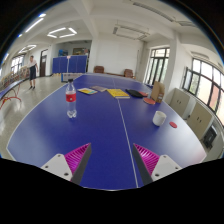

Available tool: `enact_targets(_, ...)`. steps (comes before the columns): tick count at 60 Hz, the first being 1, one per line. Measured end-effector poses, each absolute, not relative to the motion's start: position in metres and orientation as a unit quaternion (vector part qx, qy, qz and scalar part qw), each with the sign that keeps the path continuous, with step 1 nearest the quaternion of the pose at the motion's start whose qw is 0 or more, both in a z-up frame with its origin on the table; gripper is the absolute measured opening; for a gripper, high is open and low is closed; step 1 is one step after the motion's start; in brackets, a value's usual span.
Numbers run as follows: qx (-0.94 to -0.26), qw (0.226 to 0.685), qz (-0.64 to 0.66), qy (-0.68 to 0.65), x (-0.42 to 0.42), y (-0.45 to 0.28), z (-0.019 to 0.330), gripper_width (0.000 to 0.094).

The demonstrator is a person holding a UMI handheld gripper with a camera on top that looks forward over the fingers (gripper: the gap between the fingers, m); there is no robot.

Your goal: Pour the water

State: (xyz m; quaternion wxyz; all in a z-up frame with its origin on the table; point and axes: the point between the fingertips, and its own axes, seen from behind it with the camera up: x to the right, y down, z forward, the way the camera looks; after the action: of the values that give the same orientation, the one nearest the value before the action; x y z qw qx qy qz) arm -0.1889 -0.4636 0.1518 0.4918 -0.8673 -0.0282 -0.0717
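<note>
A clear plastic water bottle (71, 100) with a red cap and red label stands upright on the blue table-tennis table (100, 130), beyond my left finger. A white cup (160, 118) stands on the right half of the table, beyond my right finger, with a small red lid-like disc (173, 125) beside it. My gripper (112, 160) is open and empty, low over the near part of the table; its pink pads (76, 158) are wide apart. Both objects are well ahead of the fingers.
Yellow and dark flat items (118, 93) lie at the table's far end. An orange object (155, 92) stands far right. Chairs (180, 102) line the right wall under the windows. A person (32, 70) stands far left near another table.
</note>
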Motion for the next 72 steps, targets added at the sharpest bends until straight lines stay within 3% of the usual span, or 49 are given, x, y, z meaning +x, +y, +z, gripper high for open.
enact_targets(8,-0.871,0.491,-0.012,-0.034,-0.296,-0.405,0.117,0.0857)
enact_targets(19,-0.846,0.532,0.03,-0.025,-0.397,-0.291,0.118,0.0854)
enact_targets(36,-0.808,0.59,0.001,-0.001,-0.418,-0.118,0.116,0.0835)
enact_targets(41,-0.801,0.598,-0.002,-0.007,-0.419,-0.093,0.11,0.0747)
enact_targets(46,-0.797,0.603,-0.01,-0.033,-0.423,-0.089,0.105,0.0559)
enact_targets(57,-0.784,0.62,0.013,-0.04,-0.427,-0.084,0.105,0.037)
enact_targets(66,-0.781,0.621,0.055,-0.033,-0.43,-0.084,0.115,0.0323)
enact_targets(72,-0.769,0.63,0.108,-0.009,-0.43,-0.087,0.15,0.0321)
